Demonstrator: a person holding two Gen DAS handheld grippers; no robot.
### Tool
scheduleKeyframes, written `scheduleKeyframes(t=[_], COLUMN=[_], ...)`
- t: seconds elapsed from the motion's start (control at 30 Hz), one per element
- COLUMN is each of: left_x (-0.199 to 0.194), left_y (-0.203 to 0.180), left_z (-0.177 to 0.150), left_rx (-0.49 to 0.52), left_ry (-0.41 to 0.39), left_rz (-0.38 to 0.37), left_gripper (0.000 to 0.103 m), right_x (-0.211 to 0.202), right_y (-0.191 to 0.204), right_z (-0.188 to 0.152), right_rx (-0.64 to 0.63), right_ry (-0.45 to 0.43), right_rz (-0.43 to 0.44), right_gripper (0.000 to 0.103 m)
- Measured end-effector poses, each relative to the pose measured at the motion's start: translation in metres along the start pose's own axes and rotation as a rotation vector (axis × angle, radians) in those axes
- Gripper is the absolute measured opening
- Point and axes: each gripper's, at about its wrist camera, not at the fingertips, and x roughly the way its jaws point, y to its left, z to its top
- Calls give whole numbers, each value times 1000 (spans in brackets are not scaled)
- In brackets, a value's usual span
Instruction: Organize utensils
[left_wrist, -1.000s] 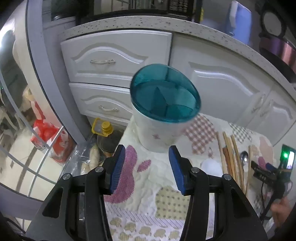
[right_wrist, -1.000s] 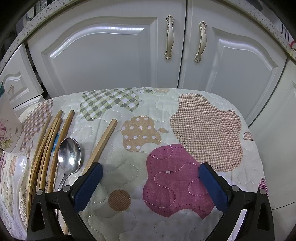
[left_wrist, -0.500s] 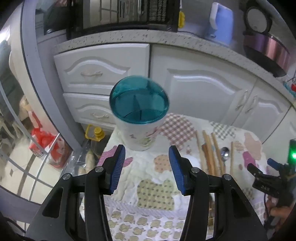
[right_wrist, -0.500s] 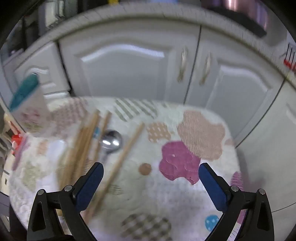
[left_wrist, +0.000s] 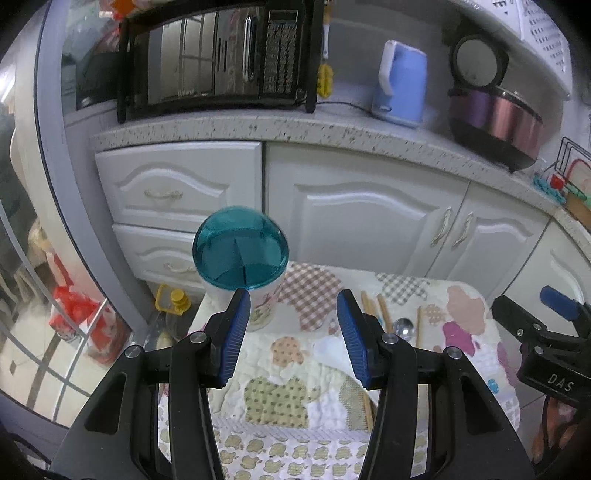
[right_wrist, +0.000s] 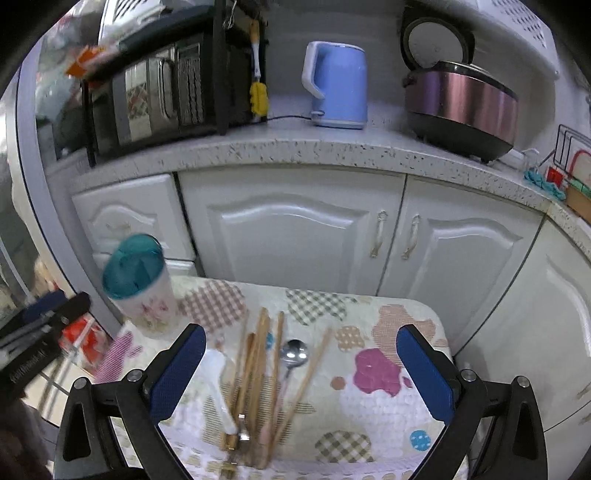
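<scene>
A white floral utensil holder (left_wrist: 258, 295) with a teal divided top (left_wrist: 240, 253) stands at the far left of a quilted table (left_wrist: 295, 369); it also shows in the right wrist view (right_wrist: 142, 291). Wooden chopsticks (right_wrist: 258, 365), a metal spoon (right_wrist: 293, 352) and a white spoon (right_wrist: 218, 380) lie beside each other in the table's middle. My left gripper (left_wrist: 293, 334) is open and empty, raised above the table's near side. My right gripper (right_wrist: 301, 373) is wide open and empty, high over the utensils.
White cabinet doors (right_wrist: 295, 229) stand behind the table. On the speckled counter (right_wrist: 295, 151) are a microwave (left_wrist: 214, 59), a blue kettle (right_wrist: 338, 85) and a rice cooker (right_wrist: 461, 107). An oil bottle (left_wrist: 173, 306) and red bags (left_wrist: 74, 317) are on the floor at the left.
Both grippers have pulled up and back from the table. The holder and utensils look smaller and the counter has come into view. Both stay open.
</scene>
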Motion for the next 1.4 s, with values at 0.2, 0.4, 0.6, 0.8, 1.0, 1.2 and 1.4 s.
scheduleKeyframes(t=[0.2, 0.4, 0.6, 0.8, 1.0, 1.2, 1.4], left_x=[-12, -17, -16, -15, -15, -15, -14], left_y=[-5, -8, -10, -11, -9, -7, -8], left_z=[1, -1, -1, -2, -3, -3, -3], left_rx=[15, 19, 26, 21, 18, 18, 18], left_ry=[-29, -36, -35, -33, -32, -27, -26], left_rz=[-12, -14, -7, -6, -8, -3, -1], left_gripper=[49, 49, 49, 49, 48, 48, 49], right_x=[-10, -14, -15, -16, -16, -15, -14], right_y=[9, 8, 7, 8, 8, 7, 7], right_z=[4, 5, 5, 5, 5, 5, 5], right_rx=[-7, 8, 15, 21, 20, 19, 23], right_ry=[-23, -34, -40, -46, -49, -47, -45], right_rz=[21, 24, 27, 43, 44, 43, 40], right_gripper=[102, 102, 102, 102, 102, 102, 102])
